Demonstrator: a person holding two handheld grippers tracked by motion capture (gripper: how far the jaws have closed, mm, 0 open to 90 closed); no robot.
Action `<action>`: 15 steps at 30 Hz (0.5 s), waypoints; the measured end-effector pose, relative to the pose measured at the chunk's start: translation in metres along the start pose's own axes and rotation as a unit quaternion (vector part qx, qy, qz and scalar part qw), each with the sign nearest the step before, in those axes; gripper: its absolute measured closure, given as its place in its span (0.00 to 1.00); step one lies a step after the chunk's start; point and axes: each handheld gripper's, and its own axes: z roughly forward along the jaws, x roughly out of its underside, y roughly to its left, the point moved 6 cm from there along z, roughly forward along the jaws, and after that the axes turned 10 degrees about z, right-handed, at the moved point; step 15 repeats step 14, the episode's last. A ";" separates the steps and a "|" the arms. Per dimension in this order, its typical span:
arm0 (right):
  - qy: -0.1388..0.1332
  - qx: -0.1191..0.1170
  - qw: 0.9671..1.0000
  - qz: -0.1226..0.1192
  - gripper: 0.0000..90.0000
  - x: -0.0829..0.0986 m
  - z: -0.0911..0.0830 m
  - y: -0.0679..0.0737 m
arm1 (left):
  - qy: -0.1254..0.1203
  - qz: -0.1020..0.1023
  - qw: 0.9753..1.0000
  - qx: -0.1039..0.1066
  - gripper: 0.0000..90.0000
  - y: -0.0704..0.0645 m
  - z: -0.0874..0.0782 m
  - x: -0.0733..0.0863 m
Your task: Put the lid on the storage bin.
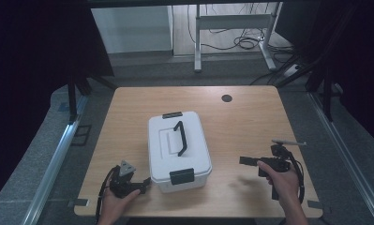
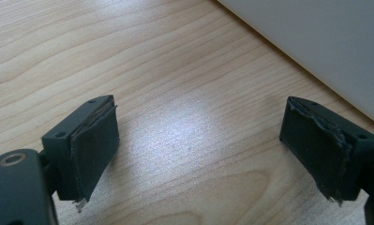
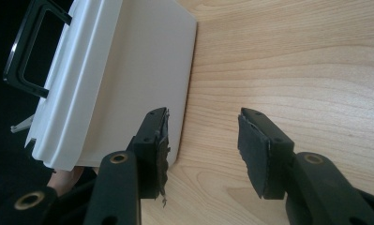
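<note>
A white lidded storage box with a black carry handle and black latches at both short ends sits in the middle of the wooden table. My left gripper rests low at the box's near left corner, open, with bare wood between its pads; the box's white wall lies just beyond. My right gripper hovers to the right of the box, turned on its side, open and holding nothing. In the right gripper view the box and its handle lie ahead of the jaws.
A round black grommet sits near the table's far edge. Bare wood lies between the box and the right gripper. Beyond the table stand a metal desk frame and floor cables. Dark curtains hang on both sides.
</note>
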 end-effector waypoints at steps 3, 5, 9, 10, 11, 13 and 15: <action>0.005 0.002 1.000 0.003 0.59 0.001 0.004 0.000 | 0.000 0.000 1.000 0.000 0.13 0.000 0.000 0.000; 0.006 0.003 1.000 0.003 0.59 0.000 0.007 0.000 | 0.000 0.001 1.000 0.000 0.13 0.000 0.000 0.000; 0.008 0.007 1.000 0.001 0.59 -0.001 0.008 -0.002 | 0.000 0.002 1.000 0.001 0.13 0.000 0.000 0.000; 0.008 0.007 1.000 0.002 0.58 -0.001 0.008 -0.003 | 0.000 0.002 1.000 0.001 0.13 0.000 0.000 0.000; 0.007 0.006 1.000 0.003 0.58 -0.001 0.008 -0.003 | 0.000 0.002 1.000 0.001 0.13 0.000 0.000 0.000; 0.007 0.000 1.000 0.007 0.58 0.000 0.007 -0.005 | 0.000 0.001 1.000 0.001 0.13 0.000 0.000 0.000; 0.008 -0.001 1.000 0.007 0.58 0.001 0.008 -0.006 | 0.000 0.001 1.000 0.001 0.13 0.000 0.000 0.000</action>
